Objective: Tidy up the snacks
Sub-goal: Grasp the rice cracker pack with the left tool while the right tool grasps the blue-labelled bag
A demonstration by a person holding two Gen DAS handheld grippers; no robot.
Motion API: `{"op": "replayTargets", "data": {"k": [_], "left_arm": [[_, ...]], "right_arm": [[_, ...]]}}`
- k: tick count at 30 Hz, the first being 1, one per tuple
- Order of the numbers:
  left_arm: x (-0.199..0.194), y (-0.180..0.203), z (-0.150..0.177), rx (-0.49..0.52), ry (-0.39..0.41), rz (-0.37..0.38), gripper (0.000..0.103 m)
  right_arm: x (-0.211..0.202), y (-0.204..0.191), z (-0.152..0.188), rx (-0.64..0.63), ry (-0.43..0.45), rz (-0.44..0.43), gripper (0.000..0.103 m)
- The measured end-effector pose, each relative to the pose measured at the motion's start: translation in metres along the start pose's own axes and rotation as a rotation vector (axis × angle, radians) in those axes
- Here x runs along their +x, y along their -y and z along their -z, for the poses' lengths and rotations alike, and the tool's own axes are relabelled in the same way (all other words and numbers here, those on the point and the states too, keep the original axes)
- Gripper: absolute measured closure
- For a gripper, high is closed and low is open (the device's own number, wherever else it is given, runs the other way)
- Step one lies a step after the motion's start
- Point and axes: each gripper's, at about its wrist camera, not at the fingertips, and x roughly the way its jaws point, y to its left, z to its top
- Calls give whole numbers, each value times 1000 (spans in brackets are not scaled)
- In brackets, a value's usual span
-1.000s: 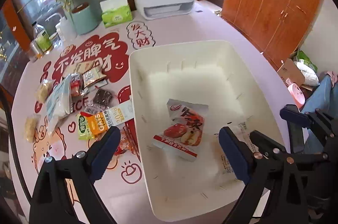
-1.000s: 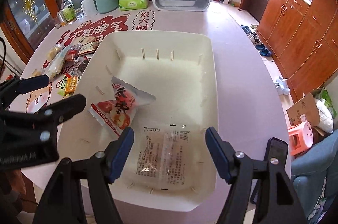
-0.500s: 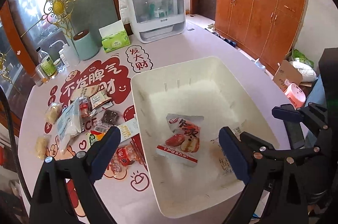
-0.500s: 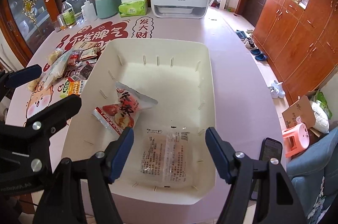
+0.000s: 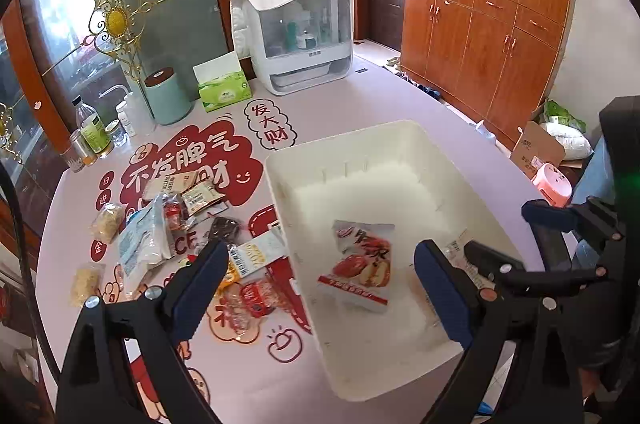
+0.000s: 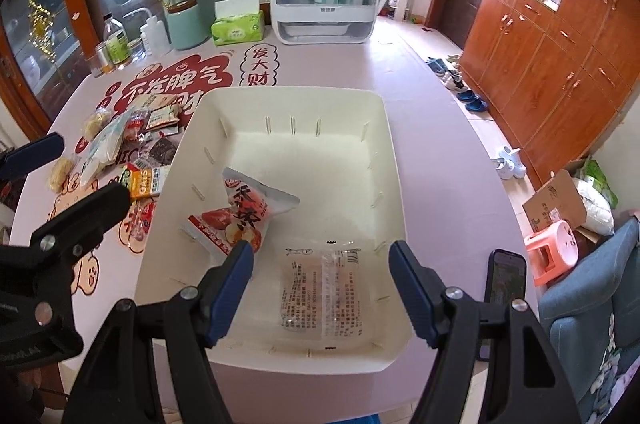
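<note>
Both your claws, left claw (image 5: 320, 288) and right claw (image 6: 320, 280), hung spread and empty. The snack pile (image 5: 176, 232) lay at ten o'clock of the bin (image 5: 276, 180). You did best pinching one packet's edge.

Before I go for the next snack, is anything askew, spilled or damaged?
Nothing is spilled or damaged. The red date packet leans tilted against the white bin's left wall, while the clear packet lies flat. The remaining snacks sit in a loose heap on the table left of the bin.
</note>
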Motion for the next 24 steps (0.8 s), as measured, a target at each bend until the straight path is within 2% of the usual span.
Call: {"op": "replayTargets", "data": {"k": [5,9,13,17,20,24], "left_arm": [[-8,-19,6,24,-2,50,9],[-18,-46,15,26,7,91,9],[-27,-88,26,-24,4,144,4],[-37,-137,39,-75,4,163,3],[-42,-171,53,-114,-4,147,2],[-47,-219,72,-166,-19,78,2]], "right_arm": [[-16,-22,-2,24,38,88,31],[-25,-47,-3,16,55,110,31],[-36,-81,-6,27,99,79,31],[-45,-128,-13,3,163,74,31],[-46,-164,-17,-18,195,50,31],[-38,-207,-25,-61,186,-9,33]]}}
